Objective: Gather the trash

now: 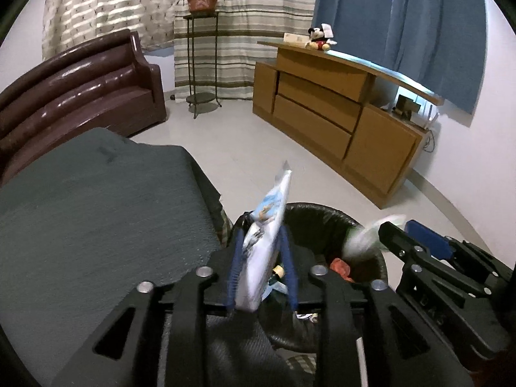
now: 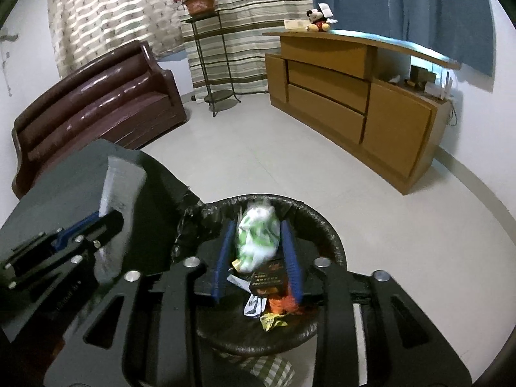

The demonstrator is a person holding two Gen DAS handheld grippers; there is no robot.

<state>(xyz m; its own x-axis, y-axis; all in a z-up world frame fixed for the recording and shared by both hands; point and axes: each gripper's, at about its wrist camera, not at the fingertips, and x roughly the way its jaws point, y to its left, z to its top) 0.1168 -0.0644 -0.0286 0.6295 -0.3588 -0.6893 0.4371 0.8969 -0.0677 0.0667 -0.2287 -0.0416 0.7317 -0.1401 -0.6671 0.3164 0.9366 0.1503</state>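
A: Which step are we at?

B: The drop, I'd say. Both tongs hang over the black-lined trash bin (image 2: 325,225), which stands on the floor just beside the dark grey worktop (image 1: 80,213).

A: What's in the left tongs (image 1: 261,258)?

B: A flat white-and-blue wrapper (image 1: 264,242). It sits between the blue pads, but there's a gap between it and the right-hand pad, and it looks blurred, so I judge the jaws parted and the wrapper slipping free, not clamped.

A: And the right tongs (image 2: 259,254)?

B: A crumpled green-and-white wrapper (image 2: 258,235) between the pads, also blurred. Gaps show on both sides, so those jaws stand apart too and don't press it.

A: Which way do the pieces point?

B: The white-and-blue wrapper stands nearly upright, long axis running up and away from the left wrist camera, top corner tilted toward the wooden cabinet (image 1: 338,113), lower end over the bin's near rim. The green one is a rough lump, slightly longer up-down, hanging over the bin's mouth above the small dark box (image 2: 267,280) and scraps already inside.

A: Next move?

B: Probably let both fall clear, then draw back to the worktop. The left piece sits close to the rim, so it may want a nudge inward.
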